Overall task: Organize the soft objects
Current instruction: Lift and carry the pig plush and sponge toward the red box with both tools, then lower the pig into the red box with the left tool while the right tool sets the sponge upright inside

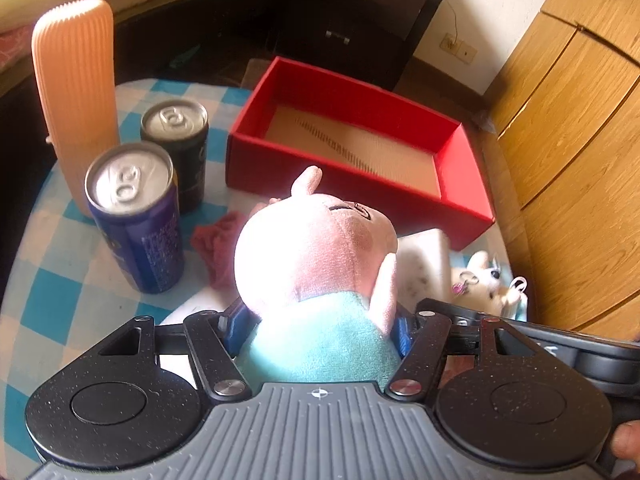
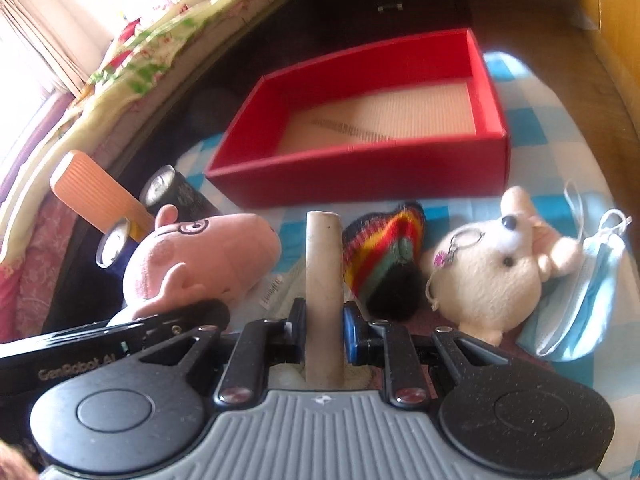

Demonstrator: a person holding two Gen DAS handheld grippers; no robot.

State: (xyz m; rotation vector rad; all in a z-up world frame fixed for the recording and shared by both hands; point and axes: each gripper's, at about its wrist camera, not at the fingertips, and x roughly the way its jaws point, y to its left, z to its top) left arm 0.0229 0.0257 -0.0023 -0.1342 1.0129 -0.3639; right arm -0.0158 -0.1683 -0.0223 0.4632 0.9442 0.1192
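- Two hand-held grippers work over a counter [image 1: 52,280] covered in a blue-and-white checked cloth.
- At far left stands a tall ribbed orange tube [image 1: 76,92], upright, with a blue can [image 1: 136,220] and a black can [image 1: 178,148] just beside it, both upright.
- A crumpled red cloth [image 1: 218,248] lies on the counter between the blue can and the pig.
- The left hand-held gripper [image 1: 320,326] pinches a pink pig toy [image 1: 320,256] at its teal body, pads pressed into both sides; the pig's head points toward the box.
- A red box [image 1: 464,200] with a pale ribbed floor sits behind the pig, open at the top and holding nothing.
- The right hand-held gripper [image 2: 324,330] has its jaws pressed onto a pale, flat sponge-like slab [image 2: 324,264] held edge-on and upright.
- Right of the slab, a striped knitted hat [image 2: 384,252] lies on the counter, near the box's front wall.
- A white plush mouse [image 2: 492,276] with a keyring lies further right, touching a blue face mask [image 2: 580,312] at the counter's edge.
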